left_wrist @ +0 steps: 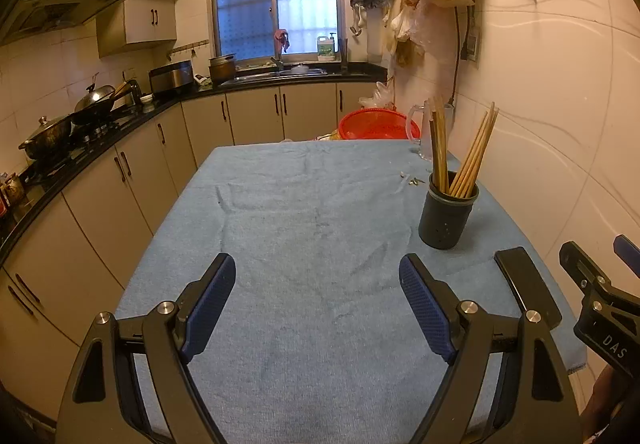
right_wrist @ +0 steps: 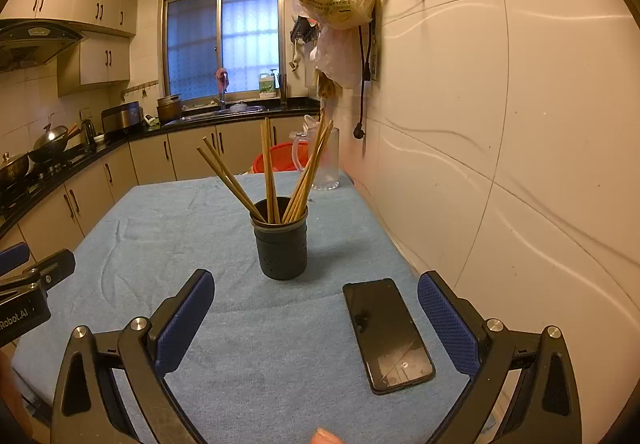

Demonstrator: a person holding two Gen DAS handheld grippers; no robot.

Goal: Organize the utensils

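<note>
Right wrist view: the dark cylindrical holder [right_wrist: 282, 244] of upright wooden chopsticks [right_wrist: 272, 179] stands straight ahead of the empty, spread right tool [right_wrist: 316, 318]; the left tool [left_wrist: 316, 302], likewise spread, sits farther.

— From my end: light-blue ribbed cloth on the table [right_wrist: 168, 244], dark grey perforated plastic cup [right_wrist: 283, 248], tan wooden chopsticks [right_wrist: 269, 171].

— I see a glossy black phone [right_wrist: 386, 332] and dotted blue pads [left_wrist: 212, 308] on black jaws.

Home kitchen: range hood [left_wrist: 60, 3], wok [left_wrist: 94, 103], sink [left_wrist: 280, 73].
</note>
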